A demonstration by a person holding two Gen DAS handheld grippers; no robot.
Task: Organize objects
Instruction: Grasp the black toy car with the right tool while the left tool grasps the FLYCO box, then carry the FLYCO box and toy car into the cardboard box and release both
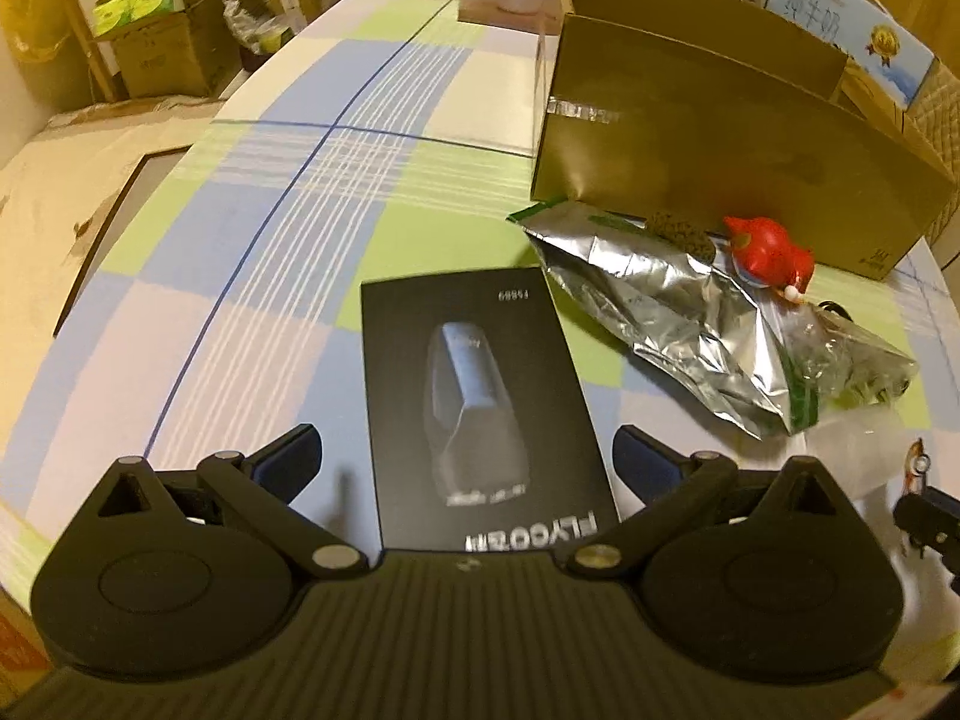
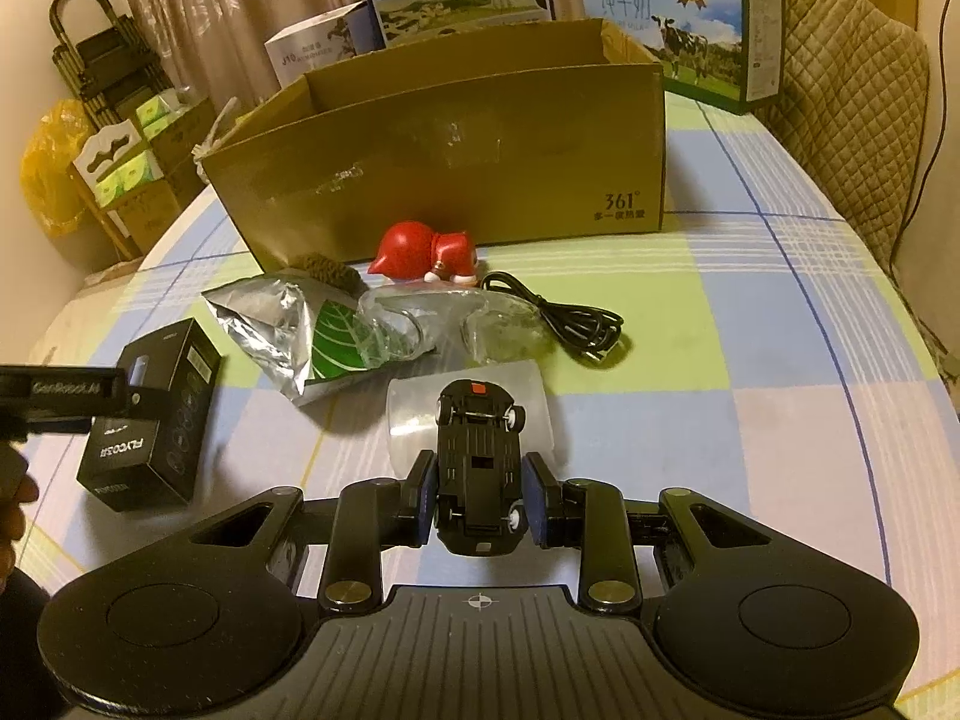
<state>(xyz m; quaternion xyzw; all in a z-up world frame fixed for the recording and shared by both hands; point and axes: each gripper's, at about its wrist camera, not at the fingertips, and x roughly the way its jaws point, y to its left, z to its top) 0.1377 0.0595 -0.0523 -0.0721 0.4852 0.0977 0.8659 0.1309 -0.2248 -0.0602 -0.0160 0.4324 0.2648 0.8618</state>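
Observation:
In the right wrist view my right gripper (image 2: pixel 480 498) is shut on a small black toy car (image 2: pixel 480 450), held underside up. An open cardboard box (image 2: pixel 456 168) stands beyond it on the checked tablecloth. My left gripper (image 1: pixel 468 444) is open, its fingers either side of the near end of a black FLYCO box (image 1: pixel 474 384) without visibly touching it. That black FLYCO box (image 2: pixel 150 414) lies at the left in the right wrist view, partly behind the left gripper's body (image 2: pixel 60 396). The cardboard box (image 1: pixel 720 168) stands at the upper right in the left wrist view.
In front of the cardboard box lie a red toy figure (image 2: pixel 426 252), a crumpled foil bag (image 2: pixel 270 324), a brown fuzzy item (image 2: pixel 327 270), clear plastic packaging (image 2: pixel 444 318), a translucent cup (image 2: pixel 414 414) and a coiled black cable (image 2: pixel 570 324). Milk cartons (image 2: pixel 690 30) stand behind.

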